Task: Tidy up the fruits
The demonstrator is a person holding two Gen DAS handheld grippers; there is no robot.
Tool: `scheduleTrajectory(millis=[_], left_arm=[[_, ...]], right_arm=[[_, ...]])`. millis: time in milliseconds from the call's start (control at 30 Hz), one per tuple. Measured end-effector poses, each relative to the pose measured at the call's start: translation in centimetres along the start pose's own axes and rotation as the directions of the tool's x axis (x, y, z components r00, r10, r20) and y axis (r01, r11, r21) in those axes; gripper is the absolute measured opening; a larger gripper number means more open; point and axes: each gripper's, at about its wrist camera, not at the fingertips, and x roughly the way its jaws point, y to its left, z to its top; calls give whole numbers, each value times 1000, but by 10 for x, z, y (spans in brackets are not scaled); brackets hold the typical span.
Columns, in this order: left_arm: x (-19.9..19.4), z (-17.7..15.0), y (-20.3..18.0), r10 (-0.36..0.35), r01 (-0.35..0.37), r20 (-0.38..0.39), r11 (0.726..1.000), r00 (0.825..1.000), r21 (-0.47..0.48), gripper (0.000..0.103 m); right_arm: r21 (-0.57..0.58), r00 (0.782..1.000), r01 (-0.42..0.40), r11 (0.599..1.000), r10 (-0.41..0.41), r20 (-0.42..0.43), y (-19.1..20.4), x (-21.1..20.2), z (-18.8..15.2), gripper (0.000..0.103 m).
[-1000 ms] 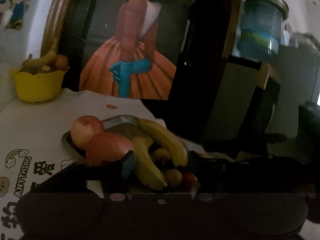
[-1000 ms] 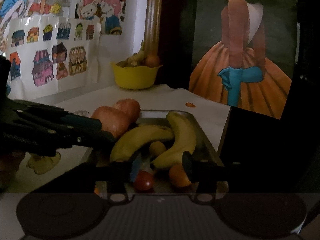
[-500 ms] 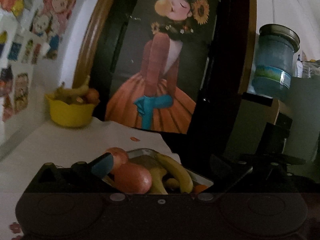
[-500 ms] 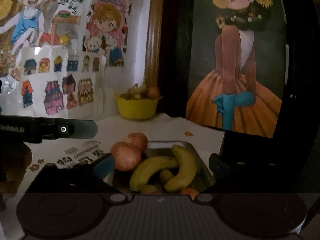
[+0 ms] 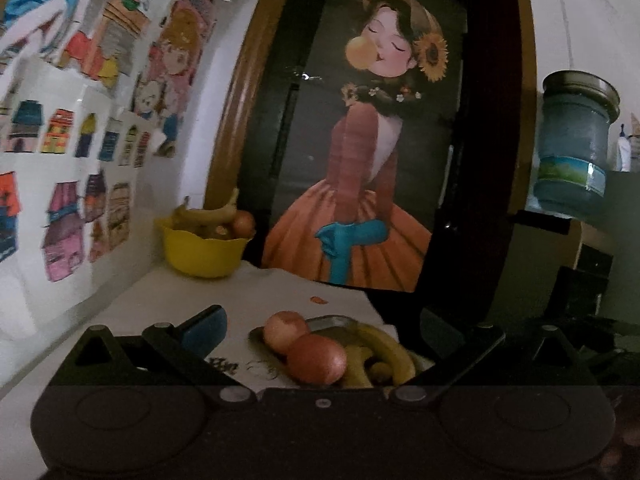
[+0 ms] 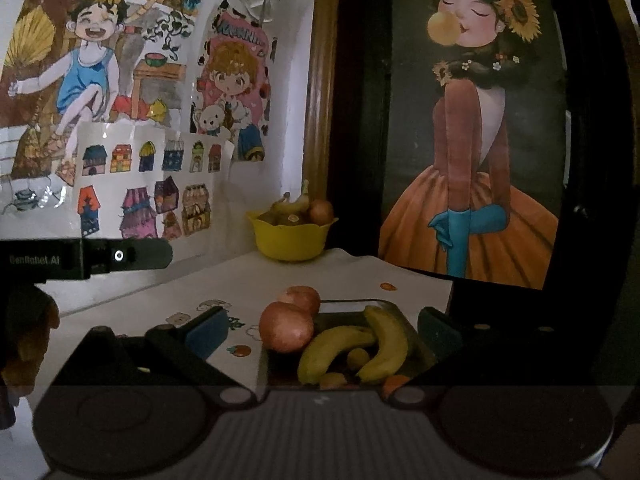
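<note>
Now, near to far, with places given from the metal tray:

Left gripper [image 5: 320, 332]: empty; its fingers [image 5: 206, 326] have just been opening and stand wide apart, short of the tray and raised clear of it, where a second ago they sat low among the fruit.

Right gripper [image 6: 322, 330]: empty too; its fingers [image 6: 208, 330] have just been opening, spread wide, pulled back from the tray's near edge.

Metal tray [image 6: 348, 306]: rests on the white printed desk [image 6: 224, 280], near its right edge.

Apples [image 6: 286, 326]: two, at the tray's left end, one touching the other.

Bananas [image 6: 386, 344]: two, curved, lying in the tray's middle and right, with small round fruits between and before them.

Yellow bowl [image 6: 290, 240]: well beyond the tray, at the desk's far corner, holding a banana and round fruit.

Poster [image 6: 472, 120]: a girl in an orange skirt, standing behind the tray against a dark frame.

Meaning for the task: nothing is held and both grippers have withdrawn, so the tray's arrangement looks finished, or a fresh pick is about to be chosen.
</note>
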Motion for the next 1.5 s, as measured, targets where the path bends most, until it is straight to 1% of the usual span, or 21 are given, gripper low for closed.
scheduleTrajectory(millis=[100,200,267,467,667,800,933,1033,1133,1267,1367,1500], left_arm=[[-11,-2,0,27,-27,-10,1000,1000,12,102],[-21,-4,1,60,-59,-34,998,998,32,102],[-29,-6,2,83,-82,-37,996,996,38,102],[-50,-17,10,122,-122,-59,993,991,-1,102],[-62,-27,13,162,-162,-83,987,983,7,102],[-68,-34,11,175,-174,-91,985,980,19,102],[-71,-41,8,177,-176,-105,984,979,14,102],[-72,-48,8,175,-175,-118,984,978,5,102],[-73,-56,9,171,-175,-127,984,977,-18,102],[-77,-66,12,185,-191,-120,980,975,-47,102],[-82,-73,12,186,-191,-99,981,978,-41,102],[-89,-80,8,184,-186,-83,982,979,-21,102]], right_arm=[[15,1000,-8,1000,8,8,4,-8,-2,103],[2,1000,-9,1000,9,1,9,-16,-4,103],[-9,1000,-10,1000,10,-5,11,-22,-5,103],[-3,1000,-13,1000,13,-25,18,-38,-16,103],[44,999,-31,999,33,-40,27,-51,-33,103],[64,999,-10,998,13,-47,36,-58,-45,103],[96,998,-14,995,19,-54,40,-60,-58,103],[88,998,5,996,1,-67,44,-57,-66,103],[84,998,31,996,-27,-49,48,-58,-73,103],[115,999,54,992,-53,-4,51,-62,-80,103],[132,998,62,989,-64,9,55,-66,-85,103],[196,997,77,978,-82,17,56,-75,-89,103]])
